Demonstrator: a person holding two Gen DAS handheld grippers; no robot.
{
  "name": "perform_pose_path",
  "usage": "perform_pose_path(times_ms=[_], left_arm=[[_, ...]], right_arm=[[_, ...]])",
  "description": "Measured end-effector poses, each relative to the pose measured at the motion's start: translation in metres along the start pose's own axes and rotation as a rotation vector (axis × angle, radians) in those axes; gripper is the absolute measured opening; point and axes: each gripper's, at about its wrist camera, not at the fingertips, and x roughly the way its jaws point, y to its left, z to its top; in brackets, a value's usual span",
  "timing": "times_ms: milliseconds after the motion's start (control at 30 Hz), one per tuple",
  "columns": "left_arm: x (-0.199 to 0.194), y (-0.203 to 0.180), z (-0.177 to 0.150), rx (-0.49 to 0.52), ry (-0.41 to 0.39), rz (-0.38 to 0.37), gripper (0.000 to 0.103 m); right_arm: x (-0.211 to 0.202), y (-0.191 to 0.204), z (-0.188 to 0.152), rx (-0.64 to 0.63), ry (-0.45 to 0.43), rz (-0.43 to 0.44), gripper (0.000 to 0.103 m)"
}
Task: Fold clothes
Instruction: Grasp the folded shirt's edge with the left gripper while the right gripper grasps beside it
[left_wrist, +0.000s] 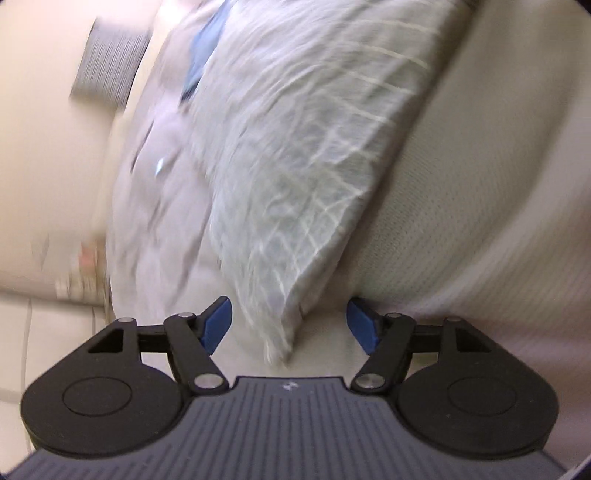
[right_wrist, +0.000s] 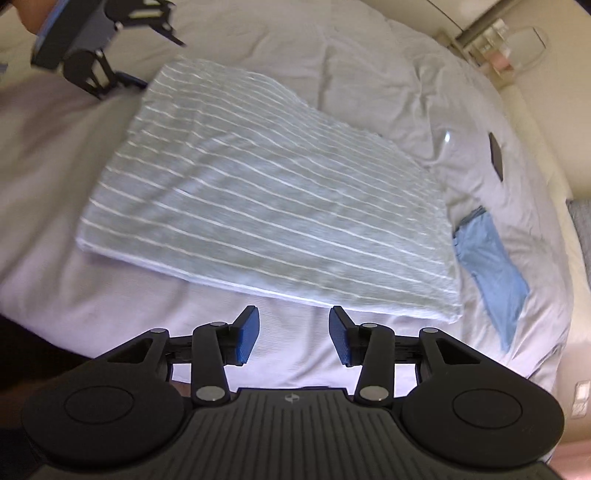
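A folded grey-green garment with thin white stripes (right_wrist: 258, 206) lies flat on the pale bed sheet (right_wrist: 388, 74). It also shows in the left wrist view (left_wrist: 295, 155), with one corner reaching down between the fingers. My left gripper (left_wrist: 290, 325) is open and empty, its blue pads on either side of that corner. It shows in the right wrist view (right_wrist: 147, 48) at the garment's far left corner. My right gripper (right_wrist: 293, 338) is open and empty, just short of the garment's near edge.
A light blue cloth (right_wrist: 491, 258) lies on the sheet right of the striped garment and shows in the left wrist view (left_wrist: 203, 55). A small dark object (right_wrist: 496, 155) lies further back right. A grey ribbed cushion (left_wrist: 107, 62) and bedside items (right_wrist: 498, 40) lie beyond the bed.
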Motion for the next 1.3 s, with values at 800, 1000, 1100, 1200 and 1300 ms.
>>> perform_pose_path(times_ms=[800,1000,1100,1200,1300], left_arm=[[0.03,0.029,-0.017,0.044,-0.14,-0.08,0.013],[0.033,0.03,-0.015,0.053,-0.136,-0.091,0.013],[0.03,0.032,-0.016,0.054,-0.127,-0.103,0.011],[0.027,0.042,-0.014,0.06,-0.126,-0.12,0.009],[0.023,0.056,-0.011,0.072,-0.129,-0.133,0.009]], right_arm=[[0.048,0.181,0.022,-0.358,-0.17,-0.109,0.071],[0.053,0.169,0.028,-0.322,-0.18,-0.08,0.046],[0.056,0.165,0.029,-0.321,-0.167,-0.059,0.027],[0.056,0.152,0.031,-0.268,-0.164,-0.014,0.011],[0.042,0.129,0.036,-0.193,-0.184,0.028,0.009]])
